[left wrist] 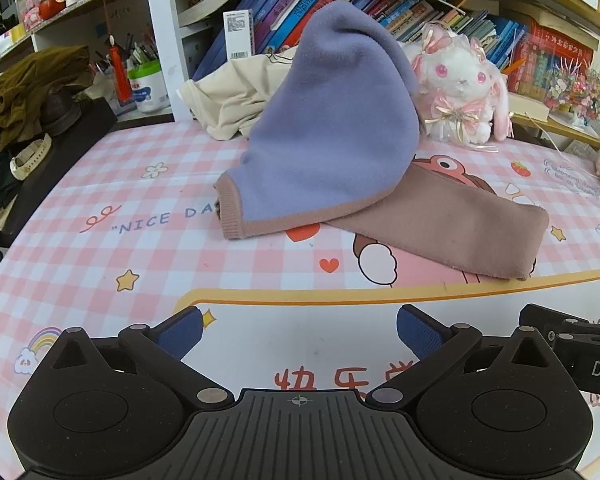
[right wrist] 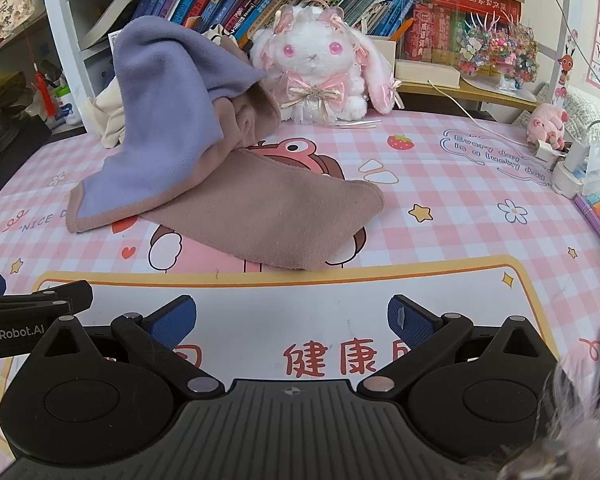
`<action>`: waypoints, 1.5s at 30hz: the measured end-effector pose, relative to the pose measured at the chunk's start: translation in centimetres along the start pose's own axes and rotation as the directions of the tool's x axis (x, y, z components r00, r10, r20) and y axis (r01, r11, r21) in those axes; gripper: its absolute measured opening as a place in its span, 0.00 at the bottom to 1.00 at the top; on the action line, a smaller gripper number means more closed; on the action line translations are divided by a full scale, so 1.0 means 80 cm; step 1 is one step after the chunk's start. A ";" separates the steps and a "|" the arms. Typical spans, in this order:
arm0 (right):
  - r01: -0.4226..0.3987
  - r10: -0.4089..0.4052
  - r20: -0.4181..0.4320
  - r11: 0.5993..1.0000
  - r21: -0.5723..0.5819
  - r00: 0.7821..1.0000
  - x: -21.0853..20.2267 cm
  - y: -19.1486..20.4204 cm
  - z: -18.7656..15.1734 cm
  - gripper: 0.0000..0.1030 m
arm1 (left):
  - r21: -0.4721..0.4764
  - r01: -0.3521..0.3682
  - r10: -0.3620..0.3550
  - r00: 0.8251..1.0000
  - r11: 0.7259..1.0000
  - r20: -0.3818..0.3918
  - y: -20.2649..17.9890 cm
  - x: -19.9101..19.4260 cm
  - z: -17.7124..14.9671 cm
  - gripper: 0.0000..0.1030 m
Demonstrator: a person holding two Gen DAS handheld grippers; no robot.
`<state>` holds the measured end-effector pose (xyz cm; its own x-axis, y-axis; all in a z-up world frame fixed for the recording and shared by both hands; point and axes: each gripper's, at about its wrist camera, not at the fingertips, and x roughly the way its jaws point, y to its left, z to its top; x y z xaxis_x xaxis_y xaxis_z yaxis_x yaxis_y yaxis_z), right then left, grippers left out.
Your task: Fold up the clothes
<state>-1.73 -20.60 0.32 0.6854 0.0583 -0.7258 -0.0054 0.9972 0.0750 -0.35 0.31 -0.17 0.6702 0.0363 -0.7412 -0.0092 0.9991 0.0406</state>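
The garment [left wrist: 332, 136] lies mid-worktop [left wrist: 140, 248], its purple lining peaked toward 12 o'clock against the cream cloth [left wrist: 228, 96]. Left gripper [left wrist: 300, 334] and right gripper [right wrist: 292, 320] hover near, jaws apart, empty. Tugging could drag the plush rabbit [right wrist: 320, 64].

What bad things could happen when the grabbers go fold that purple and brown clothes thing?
1. The purple and brown garment stands up in a loose peak, leaning toward the back. Grabbed low, the peak might flop and bunch instead of folding flat.
2. The plush bunny sits right beside that peak, so a sweeping fold could knock it over.
3. The left gripper and right gripper are both open and close together, so they might bump when reaching in.
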 end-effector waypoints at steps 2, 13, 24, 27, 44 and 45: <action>0.000 0.000 -0.001 1.000 0.000 1.000 0.001 0.000 0.001 1.00 | -0.001 0.000 0.000 1.000 1.000 0.000 0.001 0.000 0.000 1.00; -0.004 0.004 -0.009 1.000 -0.001 1.000 0.004 0.002 0.001 1.00 | -0.011 0.007 -0.007 1.000 1.000 0.002 0.005 0.000 0.001 1.00; -0.004 0.004 -0.014 1.000 -0.002 1.000 0.006 0.004 0.002 1.00 | -0.010 0.015 -0.015 1.000 1.000 -0.002 0.005 0.001 0.001 1.00; -0.003 0.003 -0.015 1.000 -0.001 1.000 0.006 0.004 0.002 1.00 | -0.010 0.015 -0.015 1.000 1.000 -0.001 0.005 0.002 0.001 1.00; -0.006 0.006 -0.023 1.000 -0.006 1.000 0.012 0.008 0.004 1.00 | -0.073 0.053 -0.052 0.999 0.996 0.017 0.013 0.002 0.003 1.00; -0.006 0.006 -0.023 1.000 -0.007 1.000 0.012 0.008 0.005 1.00 | -0.077 0.055 -0.053 0.998 0.996 0.019 0.014 0.003 0.003 1.00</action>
<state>-0.78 -19.89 -0.09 0.6686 0.0652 -0.7408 -0.0149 0.9971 0.0743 -0.05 1.40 -0.13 0.6839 -0.0173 -0.7294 -0.0296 0.9982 -0.0515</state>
